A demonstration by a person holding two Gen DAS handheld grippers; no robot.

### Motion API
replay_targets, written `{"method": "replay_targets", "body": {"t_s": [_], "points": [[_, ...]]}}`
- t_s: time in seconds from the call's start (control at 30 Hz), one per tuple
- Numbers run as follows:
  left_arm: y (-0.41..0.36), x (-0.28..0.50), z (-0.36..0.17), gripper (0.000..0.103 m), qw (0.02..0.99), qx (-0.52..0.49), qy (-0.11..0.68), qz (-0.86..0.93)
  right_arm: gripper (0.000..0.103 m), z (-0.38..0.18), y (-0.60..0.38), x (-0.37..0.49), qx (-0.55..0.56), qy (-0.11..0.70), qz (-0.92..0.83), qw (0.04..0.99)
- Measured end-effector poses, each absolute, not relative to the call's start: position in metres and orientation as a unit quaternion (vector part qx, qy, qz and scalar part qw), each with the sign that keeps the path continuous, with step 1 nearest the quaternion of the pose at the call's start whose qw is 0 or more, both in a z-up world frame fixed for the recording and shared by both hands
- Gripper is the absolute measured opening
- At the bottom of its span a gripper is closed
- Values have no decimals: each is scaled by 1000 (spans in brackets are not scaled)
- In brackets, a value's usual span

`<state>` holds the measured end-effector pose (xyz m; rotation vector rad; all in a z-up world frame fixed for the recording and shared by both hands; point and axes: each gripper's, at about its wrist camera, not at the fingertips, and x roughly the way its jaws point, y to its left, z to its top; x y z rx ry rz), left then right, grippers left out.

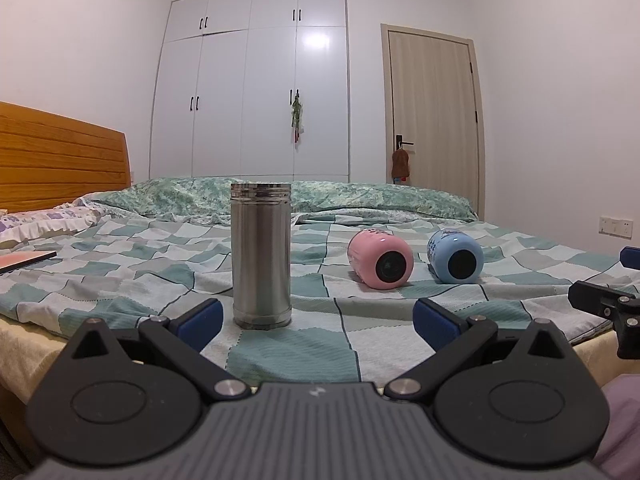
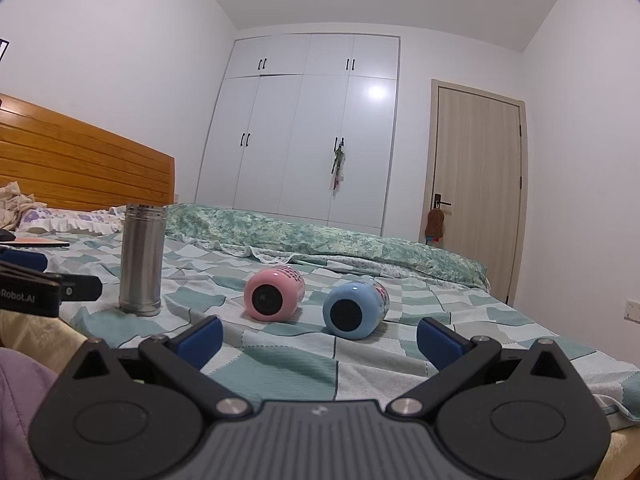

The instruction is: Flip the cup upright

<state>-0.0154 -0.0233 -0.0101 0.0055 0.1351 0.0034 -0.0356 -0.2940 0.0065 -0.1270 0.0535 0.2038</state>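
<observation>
**Q.** What carries the objects, taken from largest to smallest?

**A.** A bed with a green-and-white checked cotton sheet (image 2: 280,364) and a wooden headboard. On it, toward the headboard end and near the front edge, stands a tall brushed-steel cylindrical flask (image 1: 261,255), already upright. Farther along, toward the foot end, lie a pink rounded ceramic cup (image 2: 274,294) and a blue rounded ceramic cup (image 2: 355,310), both on their sides, close together but apart, each showing a dark circular end to the cameras. Whether that end is mouth or base cannot be told.

**Q.** How do the grippers stand?

**A.** The left gripper (image 1: 316,318) hovers at the front edge, its blue pads wide apart and holding nothing, with the flask just ahead of its left pad. The right gripper (image 2: 318,340) is likewise spread and empty, and the blue cup lies ahead between its pads.

**Q.** What does the step in hand call for?

**A.** Probably an approach to one fallen cup, the blue one being best aligned with the right gripper. Close across the barrel, not the ends. The glazed wall looks slippery and the cup may roll on soft bedding, so a centred, square grip seems wise. Set it down on a flat stretch of sheet, away from wrinkles.
</observation>
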Motion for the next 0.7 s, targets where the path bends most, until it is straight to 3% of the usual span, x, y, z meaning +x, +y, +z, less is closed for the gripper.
{"method": "replay_targets", "body": {"t_s": [0.7], "points": [[-26, -15, -10, 103, 998, 2, 68, 0, 103, 6, -293, -36, -64, 27, 101, 992]]}}
